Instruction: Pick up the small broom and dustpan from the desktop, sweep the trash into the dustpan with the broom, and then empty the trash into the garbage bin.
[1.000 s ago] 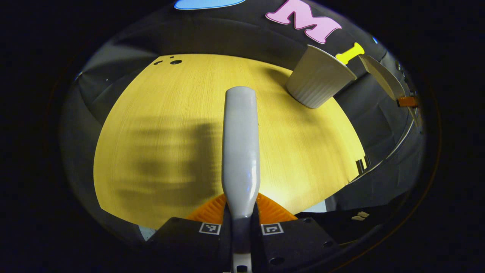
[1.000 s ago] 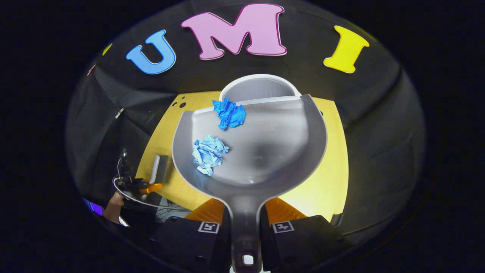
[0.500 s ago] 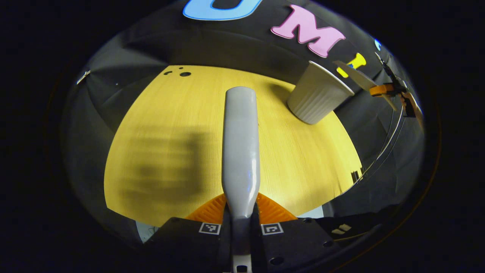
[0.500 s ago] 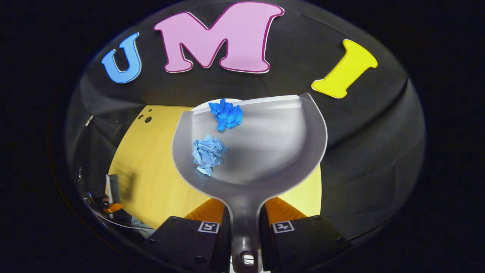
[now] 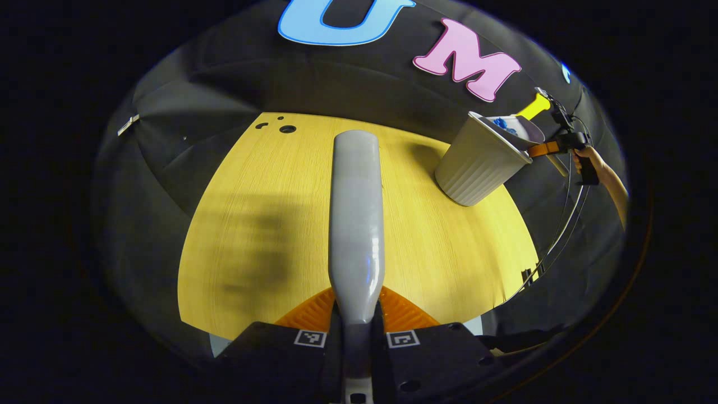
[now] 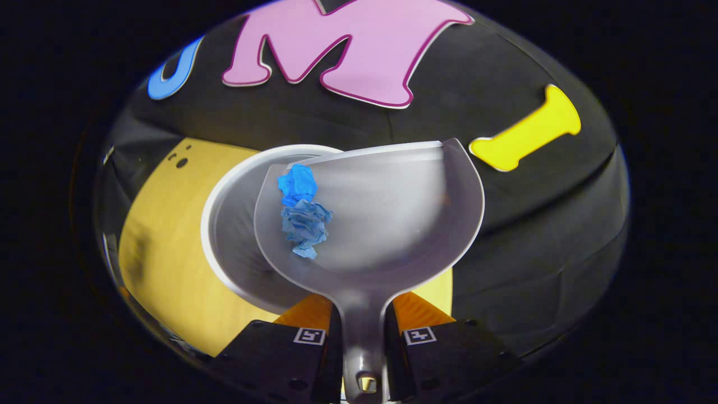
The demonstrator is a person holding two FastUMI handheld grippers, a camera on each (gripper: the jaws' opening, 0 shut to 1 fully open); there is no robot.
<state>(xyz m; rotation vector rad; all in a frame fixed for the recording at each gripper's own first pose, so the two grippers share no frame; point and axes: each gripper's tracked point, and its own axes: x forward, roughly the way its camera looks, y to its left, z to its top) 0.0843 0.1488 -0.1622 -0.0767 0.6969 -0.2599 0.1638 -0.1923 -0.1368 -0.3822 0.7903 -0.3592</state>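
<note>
My right gripper (image 6: 363,336) is shut on the handle of the grey dustpan (image 6: 387,213), which is tilted over the open mouth of the white garbage bin (image 6: 227,235). Two crumpled blue paper balls (image 6: 302,210) lie together at the pan's left side, near its front lip. My left gripper (image 5: 357,336) is shut on the grey handle of the small broom (image 5: 357,219), which points out over the yellow desktop (image 5: 263,224). In the left gripper view the ribbed bin (image 5: 477,168) stands at the far right of the desk, with the dustpan (image 5: 519,126) tipped over its rim.
A person's hand (image 5: 586,163) holds the right gripper beside the bin, with cables hanging below it. Two dark holes (image 5: 280,128) mark the desk's far left corner. The black cloth wall rises right behind the desk. The desk's right edge lies just past the bin.
The dustpan has swung over the bin's mouth and tilted left, and the two paper balls have slid together toward its left lip. The broom has stayed over the desk.
</note>
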